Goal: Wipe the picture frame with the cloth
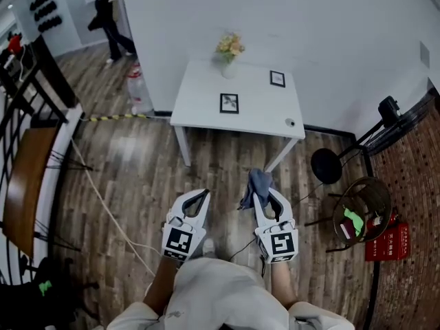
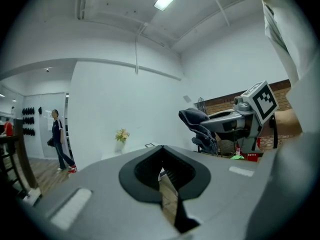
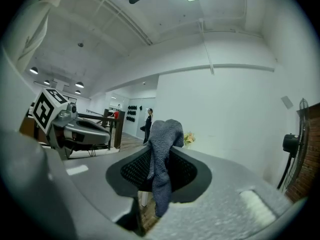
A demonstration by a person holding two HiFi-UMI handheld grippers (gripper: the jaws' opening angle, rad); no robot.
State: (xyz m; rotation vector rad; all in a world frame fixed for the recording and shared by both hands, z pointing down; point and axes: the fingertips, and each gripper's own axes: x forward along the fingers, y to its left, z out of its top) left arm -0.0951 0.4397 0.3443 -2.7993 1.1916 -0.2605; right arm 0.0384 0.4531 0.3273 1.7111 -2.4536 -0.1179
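In the head view the picture frame point(image 1: 229, 103) lies flat mid-bench point(image 1: 199, 108), well beyond the right gripper point(image 1: 263, 191), whose cloth point(image 1: 258, 183) points benchward. The left gripper view shows the left gripper point(image 2: 161, 149) closed and empty. The right gripper view shows its jaws clamped on the cloth, which hangs lengthwise downward.

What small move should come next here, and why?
Probably walk toward the white table, carrying the right gripper forward: it is shut on the cloth, yet the nearer picture frame on that table lies far ahead of the jaws.
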